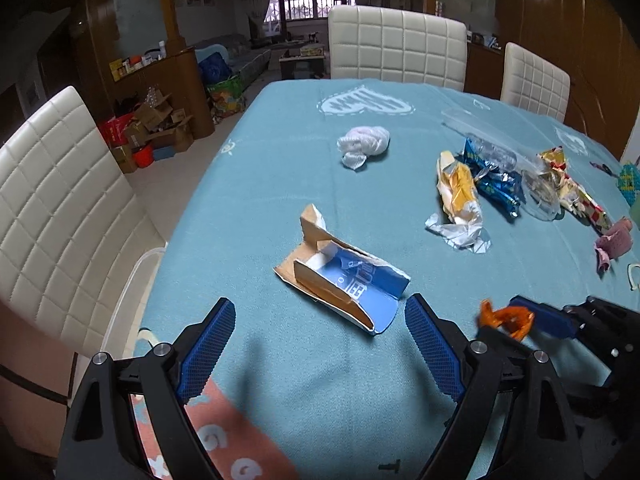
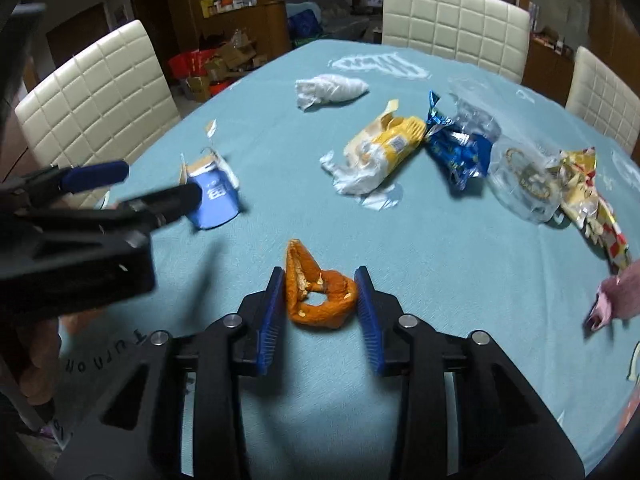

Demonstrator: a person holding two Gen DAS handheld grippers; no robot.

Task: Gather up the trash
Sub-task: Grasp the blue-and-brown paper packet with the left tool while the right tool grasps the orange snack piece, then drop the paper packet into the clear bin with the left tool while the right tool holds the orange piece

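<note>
An orange peel (image 2: 320,300) lies on the blue tablecloth (image 2: 440,260), and my right gripper (image 2: 319,276) is shut on it, a blue pad pressing on each side. From the left wrist view the same peel (image 1: 506,318) shows in the right gripper (image 1: 520,314) at the lower right. My left gripper (image 1: 320,304) stands open just short of a torn blue and brown carton (image 1: 340,280), whose near end lies between the fingertips without touching them. In the right wrist view the left gripper (image 2: 160,186) partly hides that carton (image 2: 214,196).
Further back lie a white crumpled wad (image 1: 364,144), a yellow wrapper (image 1: 458,188), a blue foil wrapper (image 1: 492,176), clear plastic (image 1: 540,192), a gold and red wrapper (image 1: 576,188) and a pink scrap (image 1: 614,240). White padded chairs (image 1: 60,200) ring the table.
</note>
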